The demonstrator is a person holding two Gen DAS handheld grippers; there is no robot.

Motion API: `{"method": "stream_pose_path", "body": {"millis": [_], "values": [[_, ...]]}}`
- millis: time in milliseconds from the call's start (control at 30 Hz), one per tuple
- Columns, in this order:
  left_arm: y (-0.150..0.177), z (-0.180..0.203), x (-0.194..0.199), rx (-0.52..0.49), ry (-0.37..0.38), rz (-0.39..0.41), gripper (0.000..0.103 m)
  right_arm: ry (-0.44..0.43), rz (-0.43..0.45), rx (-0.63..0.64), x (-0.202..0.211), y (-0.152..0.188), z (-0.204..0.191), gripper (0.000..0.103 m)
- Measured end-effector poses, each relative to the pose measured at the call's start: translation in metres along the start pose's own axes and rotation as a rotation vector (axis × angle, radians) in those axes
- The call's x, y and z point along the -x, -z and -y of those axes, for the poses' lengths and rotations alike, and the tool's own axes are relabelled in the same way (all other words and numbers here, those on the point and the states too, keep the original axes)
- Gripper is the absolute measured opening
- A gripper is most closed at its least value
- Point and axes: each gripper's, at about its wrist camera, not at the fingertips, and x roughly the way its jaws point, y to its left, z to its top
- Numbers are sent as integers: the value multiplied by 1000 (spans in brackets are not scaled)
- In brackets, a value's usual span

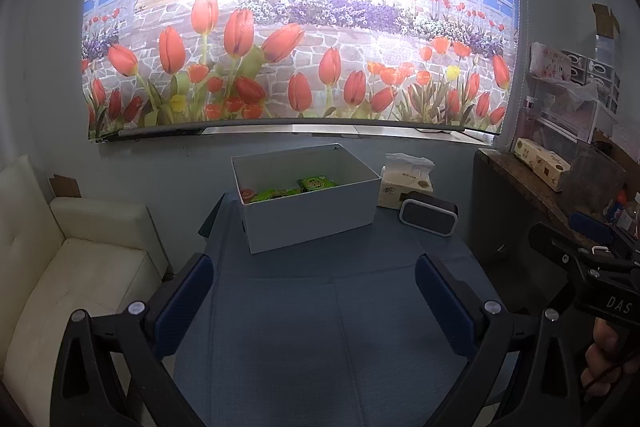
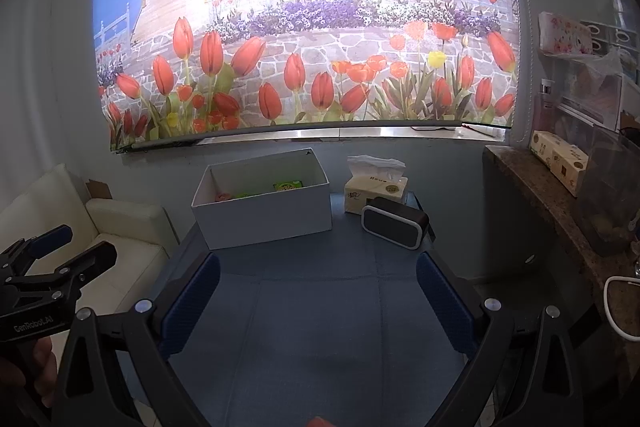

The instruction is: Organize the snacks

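Observation:
A white open box [image 1: 312, 215] [image 2: 266, 215] stands at the far side of the blue table [image 1: 320, 327] [image 2: 320, 327]. Green snack packs [image 1: 316, 183] [image 2: 287, 185] and a reddish round item [image 1: 246, 193] [image 2: 222, 195] lie inside it. My left gripper [image 1: 314, 291] hovers open above the near table with nothing between its blue pads. My right gripper [image 2: 318, 291] is likewise open and holds nothing. Each gripper shows at the edge of the other's view: the right one [image 1: 576, 239] and the left one [image 2: 76, 243]. A small red thing [image 2: 318, 421] peeks in at the bottom edge of the right wrist view.
A tissue box [image 1: 404, 183] [image 2: 374, 187] and a dark speaker with a white rim [image 1: 428, 217] [image 2: 394, 223] sit right of the white box. A white sofa [image 1: 60, 267] stands left of the table. A stone counter [image 2: 560, 211] with boxes runs along the right.

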Motion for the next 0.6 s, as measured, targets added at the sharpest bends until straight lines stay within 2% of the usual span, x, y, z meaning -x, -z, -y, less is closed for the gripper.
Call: {"method": "stream_pose_path", "body": {"millis": [600], "values": [[2, 0, -1, 2, 8, 1, 103, -17, -3, 1, 2, 1, -1, 101]]}}
